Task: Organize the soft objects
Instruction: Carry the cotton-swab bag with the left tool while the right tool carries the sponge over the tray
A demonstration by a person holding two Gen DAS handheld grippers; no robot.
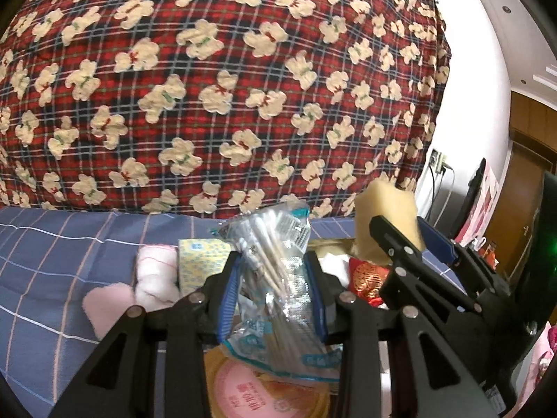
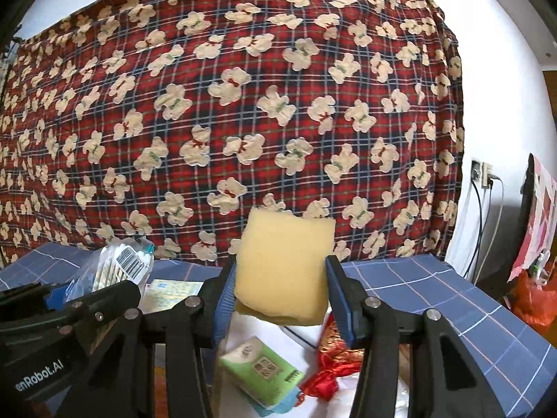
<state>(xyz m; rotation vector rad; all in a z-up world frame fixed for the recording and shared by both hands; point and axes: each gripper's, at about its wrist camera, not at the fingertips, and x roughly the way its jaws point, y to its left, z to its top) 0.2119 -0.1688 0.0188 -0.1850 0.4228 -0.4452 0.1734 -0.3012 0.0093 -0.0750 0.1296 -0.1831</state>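
Above the blue bedsheet [image 1: 52, 244], left gripper [image 1: 273, 278] clamps a cotton swab bag [image 1: 269, 261]; right gripper [image 2: 280, 289] clamps a yellow sponge [image 2: 283, 264]. Only the right view shows a green tissue pack [image 2: 261, 369] at 6 o'clock.

A home bedroom: checked bedsheet [image 2: 435, 289], bear-print blanket [image 1: 222, 87], wall socket [image 2: 482, 174].

A bed [image 1: 52, 250] runs across the scene, with a hanging blanket [image 1: 222, 80] behind it. The left gripper [image 1: 273, 289] holds a bag of cotton swabs [image 1: 275, 268] above the bed; beyond it, to the left, a tissue pack [image 1: 200, 261] lies beside a rolled towel [image 1: 155, 273]. To its right, the right gripper [image 2: 280, 292] holds a sponge [image 2: 283, 264] over another tissue pack [image 2: 261, 369], with a knotted ornament [image 2: 330, 369] just right of that pack.
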